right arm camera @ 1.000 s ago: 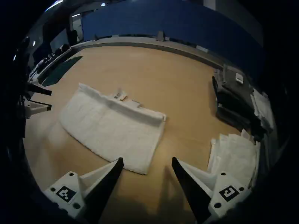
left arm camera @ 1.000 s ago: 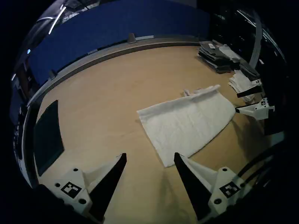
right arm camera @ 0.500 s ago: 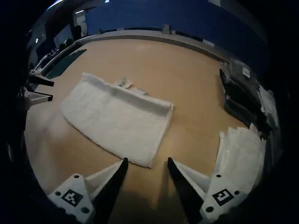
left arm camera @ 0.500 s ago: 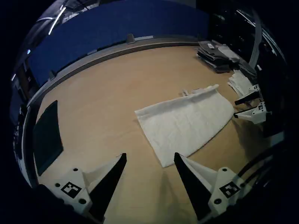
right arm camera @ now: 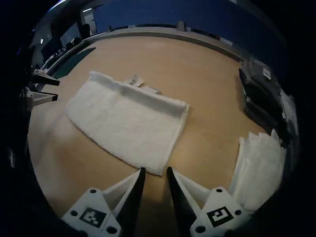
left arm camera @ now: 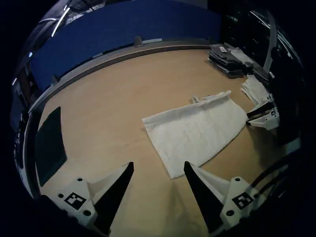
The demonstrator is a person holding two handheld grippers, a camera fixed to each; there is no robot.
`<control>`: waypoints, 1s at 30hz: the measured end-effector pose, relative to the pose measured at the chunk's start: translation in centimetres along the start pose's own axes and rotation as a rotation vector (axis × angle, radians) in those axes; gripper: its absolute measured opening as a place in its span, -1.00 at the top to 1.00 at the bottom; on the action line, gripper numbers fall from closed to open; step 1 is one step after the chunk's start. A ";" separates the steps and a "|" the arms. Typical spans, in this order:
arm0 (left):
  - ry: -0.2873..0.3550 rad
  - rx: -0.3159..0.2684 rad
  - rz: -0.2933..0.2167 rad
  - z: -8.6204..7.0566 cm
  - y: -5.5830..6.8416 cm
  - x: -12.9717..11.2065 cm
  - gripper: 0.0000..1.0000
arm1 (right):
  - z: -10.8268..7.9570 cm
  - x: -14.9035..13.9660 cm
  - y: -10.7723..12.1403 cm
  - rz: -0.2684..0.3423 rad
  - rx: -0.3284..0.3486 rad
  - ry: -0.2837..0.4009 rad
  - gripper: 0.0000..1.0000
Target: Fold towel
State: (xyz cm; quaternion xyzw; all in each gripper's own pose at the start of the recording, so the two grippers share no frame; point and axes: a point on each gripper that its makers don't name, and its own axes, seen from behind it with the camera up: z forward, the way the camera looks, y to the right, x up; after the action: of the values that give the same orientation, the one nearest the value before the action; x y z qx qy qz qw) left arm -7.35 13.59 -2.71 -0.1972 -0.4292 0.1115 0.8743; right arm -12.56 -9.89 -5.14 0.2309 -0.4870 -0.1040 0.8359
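Towel: a white towel (right arm camera: 126, 120) lies flat and folded near the middle of the wooden desk (right arm camera: 205, 71).
Long axis: it runs left to right across the right gripper view, slanting slightly. The thick rolled edge faces the blue partition (right arm camera: 189, 15). One short end lies toward each tool.
Right tool (right arm camera: 156, 170): fingers are close together with a narrow gap, and the tips are at the towel's near corner without pinching it.
Left tool (left arm camera: 158, 168): fingers are wide apart, just beside another corner.
Stacks: white folded cloths (right arm camera: 260, 166) lie beside the right tool, with a dark folded pile (right arm camera: 258, 100) behind them.
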 end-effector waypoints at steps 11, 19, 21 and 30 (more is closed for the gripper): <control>-0.005 0.003 0.000 0.0 0.0 -0.3 -0.89 | -0.2 0.0 -0.1 0.004 0.005 0.000 0.91; -0.004 0.005 0.002 -0.2 -0.2 -0.3 -0.89 | -0.8 0.7 -0.5 -0.003 0.008 0.016 0.92; -0.004 0.005 0.003 -0.2 -0.2 -0.2 -0.89 | -1.1 1.1 -0.6 -0.007 0.008 0.025 0.92; 0.003 0.011 0.008 -0.6 -0.5 0.1 -0.89 | -2.6 3.7 -1.2 -0.030 0.013 0.078 0.93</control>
State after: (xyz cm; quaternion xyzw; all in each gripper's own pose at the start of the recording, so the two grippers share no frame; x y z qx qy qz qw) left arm -6.77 13.03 -2.75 -0.1941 -0.4266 0.1170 0.8756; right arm -8.33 -11.68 -3.96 0.2477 -0.4511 -0.1042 0.8510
